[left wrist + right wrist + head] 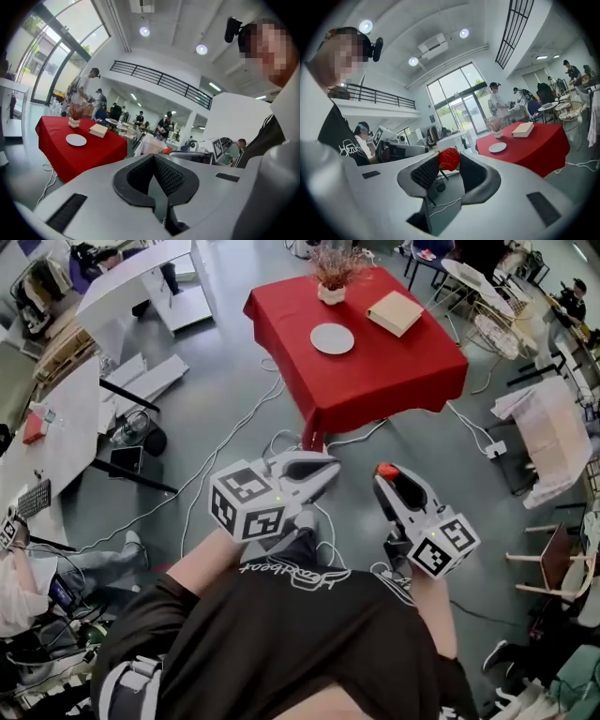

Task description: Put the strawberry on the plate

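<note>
A red strawberry (449, 159) sits pinched between the tips of my right gripper (386, 473), which is shut on it; the berry (386, 470) shows red at the jaw tips in the head view too. My left gripper (330, 468) is held beside it, its jaws closed with nothing between them (153, 158). The white plate (332, 338) lies on the red-clothed table (375, 381) well ahead of both grippers, small and empty. The plate (497, 147) is also visible from the right gripper view and from the left gripper view (76, 139).
On the table stand a small pot of dried flowers (332, 277) and a tan book (395, 312). Cables (234, 442) run over the grey floor between me and the table. Desks (56, 418) stand at left, chairs and people at right and behind.
</note>
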`<state>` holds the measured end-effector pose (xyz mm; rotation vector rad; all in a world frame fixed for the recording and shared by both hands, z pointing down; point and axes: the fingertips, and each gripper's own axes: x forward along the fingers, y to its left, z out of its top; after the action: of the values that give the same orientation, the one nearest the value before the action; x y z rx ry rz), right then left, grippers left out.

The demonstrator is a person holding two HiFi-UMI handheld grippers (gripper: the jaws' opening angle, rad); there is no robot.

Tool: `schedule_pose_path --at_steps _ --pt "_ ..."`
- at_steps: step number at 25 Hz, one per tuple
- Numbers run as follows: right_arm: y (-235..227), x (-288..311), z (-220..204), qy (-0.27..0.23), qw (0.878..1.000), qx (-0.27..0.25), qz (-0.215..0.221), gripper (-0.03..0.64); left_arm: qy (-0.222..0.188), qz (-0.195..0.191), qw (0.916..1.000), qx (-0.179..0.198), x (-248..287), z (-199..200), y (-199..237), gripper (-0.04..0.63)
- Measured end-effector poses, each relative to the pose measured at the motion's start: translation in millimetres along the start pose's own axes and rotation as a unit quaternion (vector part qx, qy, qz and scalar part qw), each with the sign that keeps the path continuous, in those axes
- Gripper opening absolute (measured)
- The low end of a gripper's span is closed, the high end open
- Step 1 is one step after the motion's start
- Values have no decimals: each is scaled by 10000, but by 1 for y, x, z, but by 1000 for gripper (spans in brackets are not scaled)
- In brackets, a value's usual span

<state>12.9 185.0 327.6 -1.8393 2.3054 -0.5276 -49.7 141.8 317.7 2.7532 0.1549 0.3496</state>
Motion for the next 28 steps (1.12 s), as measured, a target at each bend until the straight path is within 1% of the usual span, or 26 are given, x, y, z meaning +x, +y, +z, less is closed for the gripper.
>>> schedule_pose_path --at_steps 4,7,11,14,18,20,24,28 --pt "-40 61 20 229 9997 -70 113 126 7 186 9998 55 17 28 67 8" --pt "-61 107 38 287 9992 -225 172 126 -26 298 9996 -13 23 48 115 8" --pt "-87 148 52 340 9987 -330 175 126 -79 389 9992 6 32 69 164 8" --pt "-99 161 50 441 9986 -255 158 126 -120 343 9993 -31 38 75 182 8" --pt "-111 179 62 464 9982 -337 167 126 -96 360 9992 144 46 88 195 8" --pt "-117 184 69 421 9981 -393 219 126 -90 372 9991 164 53 92 200 8" --pt "-128 198 76 406 9974 -439 403 126 -125 488 9986 144 62 99 213 8" --pt "-142 214 83 474 9959 -500 580 126 -205 687 9973 143 70 111 229 8"
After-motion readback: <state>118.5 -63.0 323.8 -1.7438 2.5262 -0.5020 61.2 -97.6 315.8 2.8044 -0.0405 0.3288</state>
